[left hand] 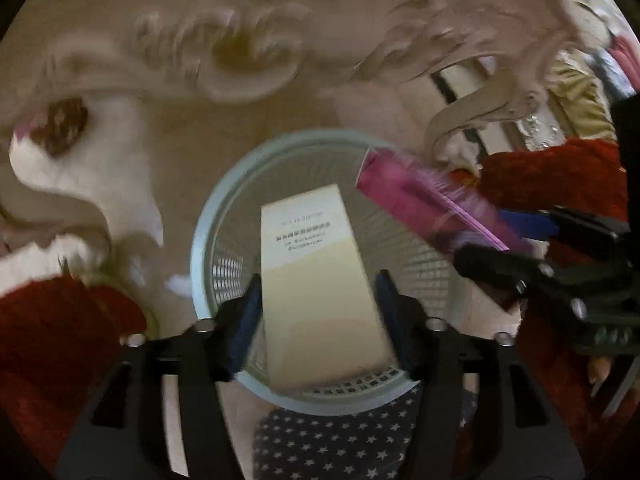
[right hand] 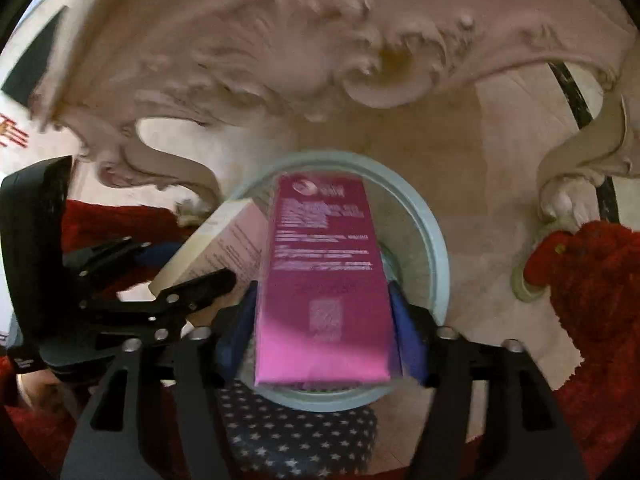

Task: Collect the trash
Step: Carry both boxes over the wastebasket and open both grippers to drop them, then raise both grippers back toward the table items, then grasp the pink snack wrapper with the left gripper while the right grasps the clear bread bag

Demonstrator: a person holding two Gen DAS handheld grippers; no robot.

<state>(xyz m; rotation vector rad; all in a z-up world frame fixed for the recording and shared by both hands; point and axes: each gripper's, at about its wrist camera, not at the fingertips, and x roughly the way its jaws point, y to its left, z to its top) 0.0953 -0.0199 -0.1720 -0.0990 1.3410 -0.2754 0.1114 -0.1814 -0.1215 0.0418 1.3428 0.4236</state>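
Blue-padded fingers (left hand: 245, 312) of the left gripper (left hand: 316, 312) flank a cream box (left hand: 320, 280), whose long axis runs straight ahead along the fingers, far end pointing down into the open mouth of a pale mesh wastebasket (left hand: 216, 216). A narrow gap appears to separate the pads from the box's long sides, so the fingers stand parted rather than clamped; blur leaves light contact uncertain. The box's lower end overlaps the basket's near rim in the left wrist view, its upper end lies over the basket interior.

In the right wrist view the same relation repeats: a magenta box (right hand: 324, 280) lies lengthwise between the fingers (right hand: 402, 320) of the right gripper (right hand: 322, 320), directly over the wastebasket (right hand: 434, 240), pads spread at its sides with no clear pinch. Both boxes hang side by side above the one opening, the cream box (right hand: 208, 248) to the magenta one's left, and neither hand is clearly nearer.

Judged from this, the step is the drop: each box needs only to fall along its own long axis.

Around the basket: a carved ornate desk (right hand: 280, 60) above, red shaggy rug (right hand: 592, 300) at the sides, star-patterned fabric (left hand: 336, 440) at the near edge.
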